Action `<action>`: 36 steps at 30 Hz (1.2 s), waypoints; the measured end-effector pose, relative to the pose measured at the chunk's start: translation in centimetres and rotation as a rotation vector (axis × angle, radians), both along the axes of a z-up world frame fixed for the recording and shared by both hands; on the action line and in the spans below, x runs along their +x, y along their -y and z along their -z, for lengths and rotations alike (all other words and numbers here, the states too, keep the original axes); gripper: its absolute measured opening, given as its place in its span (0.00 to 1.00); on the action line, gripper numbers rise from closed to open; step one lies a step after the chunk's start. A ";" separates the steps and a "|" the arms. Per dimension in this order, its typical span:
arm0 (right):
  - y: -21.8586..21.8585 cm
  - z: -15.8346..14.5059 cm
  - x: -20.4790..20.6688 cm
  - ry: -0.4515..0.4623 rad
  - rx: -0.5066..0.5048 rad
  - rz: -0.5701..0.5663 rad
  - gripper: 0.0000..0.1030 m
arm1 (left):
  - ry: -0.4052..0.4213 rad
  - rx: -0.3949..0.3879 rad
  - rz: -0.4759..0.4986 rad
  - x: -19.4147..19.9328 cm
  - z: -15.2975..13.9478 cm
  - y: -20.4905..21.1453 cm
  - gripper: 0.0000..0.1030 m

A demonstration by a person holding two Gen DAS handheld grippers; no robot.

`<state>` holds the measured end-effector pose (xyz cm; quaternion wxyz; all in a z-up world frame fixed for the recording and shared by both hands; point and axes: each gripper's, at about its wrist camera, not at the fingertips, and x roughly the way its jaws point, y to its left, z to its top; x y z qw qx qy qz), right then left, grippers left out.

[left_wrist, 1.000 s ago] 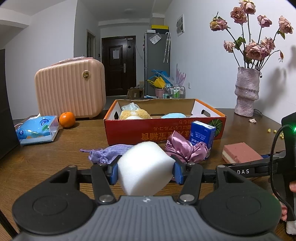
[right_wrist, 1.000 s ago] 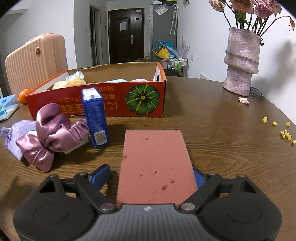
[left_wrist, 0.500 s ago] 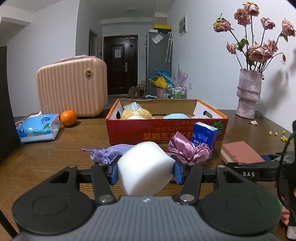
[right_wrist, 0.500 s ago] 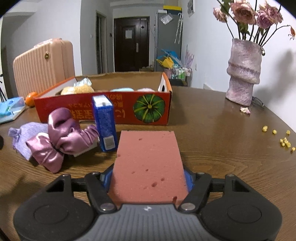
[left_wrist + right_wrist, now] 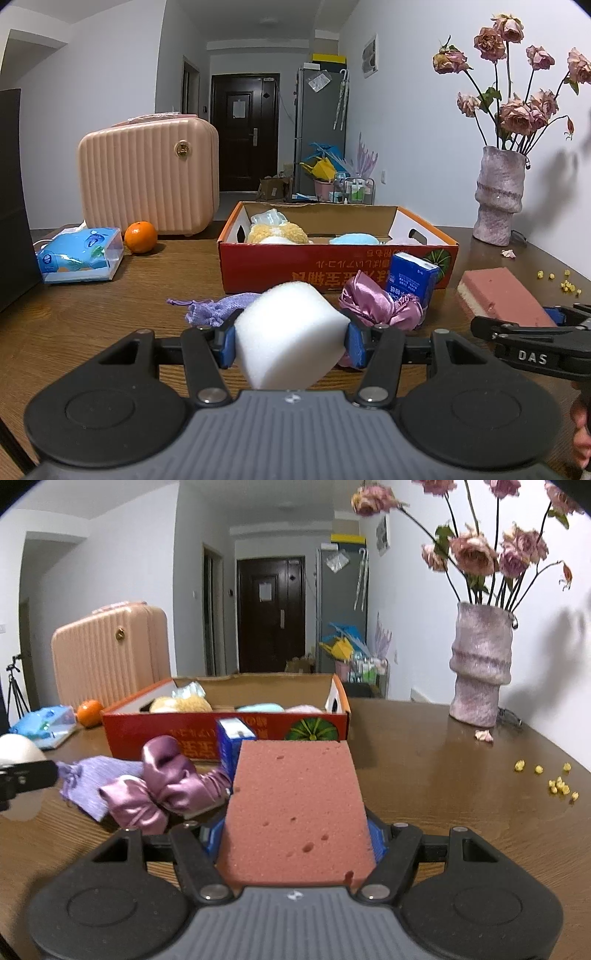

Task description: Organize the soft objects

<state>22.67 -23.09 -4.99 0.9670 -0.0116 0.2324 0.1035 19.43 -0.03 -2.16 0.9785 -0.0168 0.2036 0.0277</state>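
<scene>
Two grippers: each holds a sponge.
Left view: left gripper point(image 5: 291, 341) squeezes the white sponge point(image 5: 290, 334), near the orange box point(image 5: 332, 269).
Right view: right gripper point(image 5: 295, 836) has just closed on the pink sponge point(image 5: 295, 805), lifted off the table point(image 5: 443, 775).

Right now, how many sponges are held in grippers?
2. White sponge clamped in the left gripper; pink sponge clamped in the right gripper. More may sit hidden in the box.

We see even, cool indoor light and sharp focus. Ahead to the right, the flowers point(image 5: 517, 92) cast soft wall shadows. Fisheye bending darkens our corners.
</scene>
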 end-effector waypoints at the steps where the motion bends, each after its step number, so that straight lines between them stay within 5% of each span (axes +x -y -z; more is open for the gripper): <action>1: 0.0 -0.1 -0.3 0.011 0.001 -0.002 0.67 | 0.001 -0.001 -0.001 0.0 0.0 0.0 0.54; 15: -0.7 -1.5 -4.1 0.132 0.031 -0.044 0.67 | 0.014 -0.006 -0.006 -0.3 -0.3 -0.2 0.54; 36: -2.5 -2.9 -3.7 0.205 0.024 -0.055 0.67 | 0.043 -0.013 0.001 0.1 -1.6 -0.5 0.54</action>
